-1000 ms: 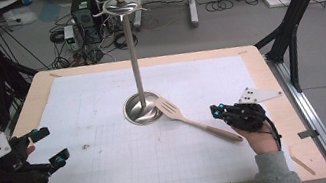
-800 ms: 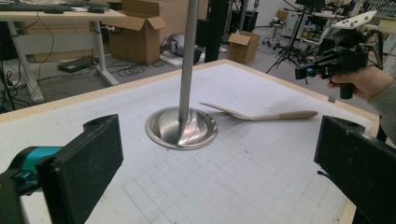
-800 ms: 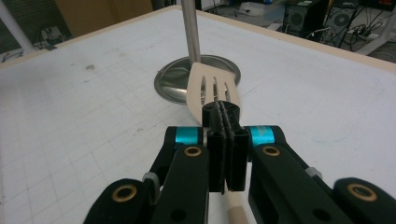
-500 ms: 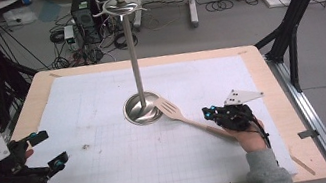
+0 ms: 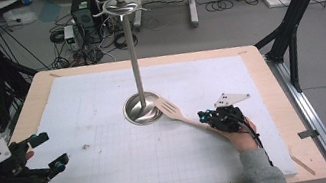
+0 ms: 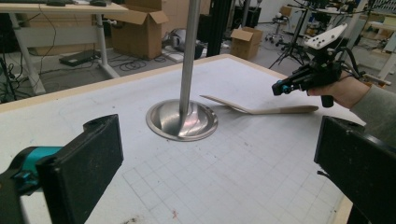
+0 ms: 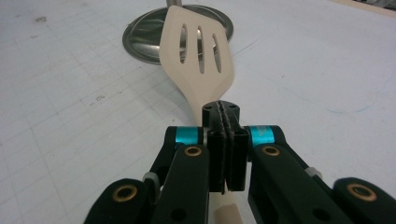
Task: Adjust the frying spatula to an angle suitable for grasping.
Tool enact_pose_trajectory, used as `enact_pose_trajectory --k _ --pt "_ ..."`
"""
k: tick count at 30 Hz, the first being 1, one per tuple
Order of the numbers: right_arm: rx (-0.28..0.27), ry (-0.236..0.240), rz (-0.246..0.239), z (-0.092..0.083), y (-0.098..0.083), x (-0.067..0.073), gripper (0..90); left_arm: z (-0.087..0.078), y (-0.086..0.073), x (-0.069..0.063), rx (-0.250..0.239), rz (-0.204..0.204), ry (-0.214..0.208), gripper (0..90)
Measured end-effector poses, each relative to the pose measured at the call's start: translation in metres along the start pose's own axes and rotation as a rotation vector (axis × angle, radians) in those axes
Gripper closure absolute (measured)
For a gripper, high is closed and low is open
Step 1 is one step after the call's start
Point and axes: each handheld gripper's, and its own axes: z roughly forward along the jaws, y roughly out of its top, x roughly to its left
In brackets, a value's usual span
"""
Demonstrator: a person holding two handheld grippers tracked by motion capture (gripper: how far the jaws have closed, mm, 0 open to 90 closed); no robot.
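**Friend:** What are you doing now?

**Me:** I want to pick up the wooden spatula (image 5: 174,112). It lies flat on the white mat (image 5: 101,97). Its holey end leans on the round foot of the metal stand (image 5: 135,66), and its handle points from the stand toward four o'clock.

**Friend:** Do you have it yet?

**Me:** No. My right gripper (image 5: 201,115) sits over the handle, near the far end of it. Its two fingers are pressed tight together with nothing between them. In the right gripper view the handle runs under them, not inside them. I can't tell if they touch the wood.

**Friend:** And your other hand?

**Me:** My left gripper (image 5: 50,151) waits at about eight o'clock from the stand, well away from it. Its fingers are spread wide and hold nothing.

**Friend:** So what comes next?

**Me:** I think I must spread my right fingers first. Then I go down so one finger is on each side of the handle, and squeeze. The handle is thin and lies low, so I must go close to the mat. After that I guess it goes up on the hooks at the top of the stand.
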Motion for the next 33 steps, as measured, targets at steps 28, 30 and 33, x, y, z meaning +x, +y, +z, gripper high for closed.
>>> enact_pose_trajectory --k 28,30,33 --pt "0.110 -0.028 0.001 0.035 -0.001 -0.002 90.0 -0.007 -0.007 -0.001 0.005 -0.003 0.031 1.7" --pt "0.126 -0.034 -0.002 0.038 0.000 0.000 90.0 -0.008 -0.007 -0.001 0.006 -0.005 0.033 1.7" --pt "0.134 -0.037 0.000 0.041 0.000 0.000 89.9 -0.010 -0.008 -0.002 0.005 -0.006 0.036 1.7"
